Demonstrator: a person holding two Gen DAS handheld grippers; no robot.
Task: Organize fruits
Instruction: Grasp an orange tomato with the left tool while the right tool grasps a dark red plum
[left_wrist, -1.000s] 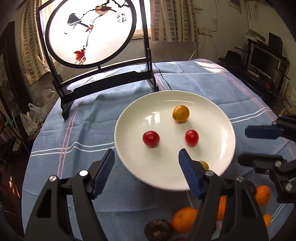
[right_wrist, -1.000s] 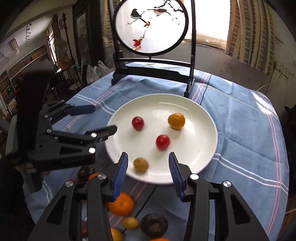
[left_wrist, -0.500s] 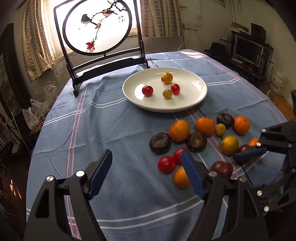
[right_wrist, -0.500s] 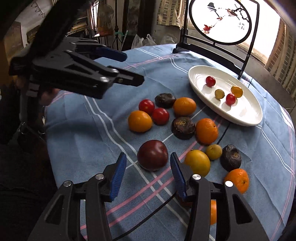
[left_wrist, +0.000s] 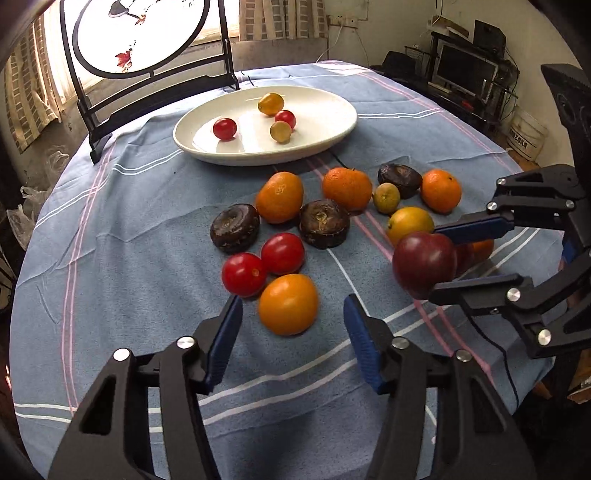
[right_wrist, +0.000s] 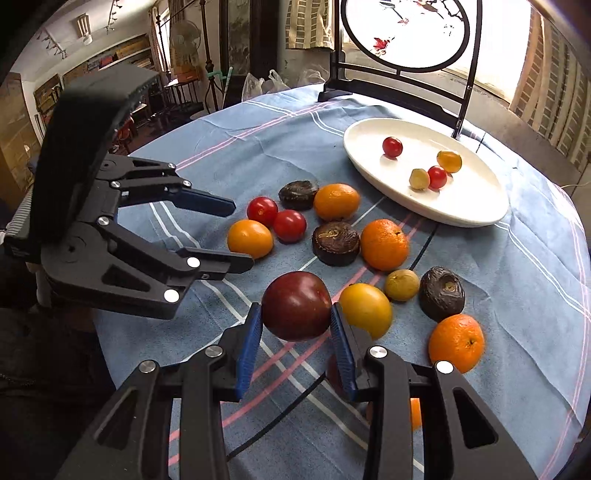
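Note:
My right gripper (right_wrist: 295, 332) is shut on a dark red plum (right_wrist: 296, 305) and holds it just above the cloth; it also shows in the left wrist view (left_wrist: 424, 264). My left gripper (left_wrist: 293, 334) is open, its blue pads either side of an orange tomato (left_wrist: 288, 304), which also shows in the right wrist view (right_wrist: 250, 238). Two red tomatoes (left_wrist: 262, 264), mandarins (left_wrist: 347, 188), dark brown fruits (left_wrist: 324, 223) and small yellow fruits (left_wrist: 410, 225) lie on the blue cloth. The white plate (left_wrist: 325, 140) holds several small tomatoes.
A black stand with a round painted screen (left_wrist: 147, 74) stands behind the plate. A black cable (right_wrist: 421, 254) runs across the cloth under the fruit. The round table's edge (left_wrist: 33, 369) is near on the left. Furniture and a screen stand at the far right.
Both grippers pulled back from the plate and came low over the loose fruit. My right gripper closed on the dark red plum and lifted it. My left gripper moved up to the orange tomato.

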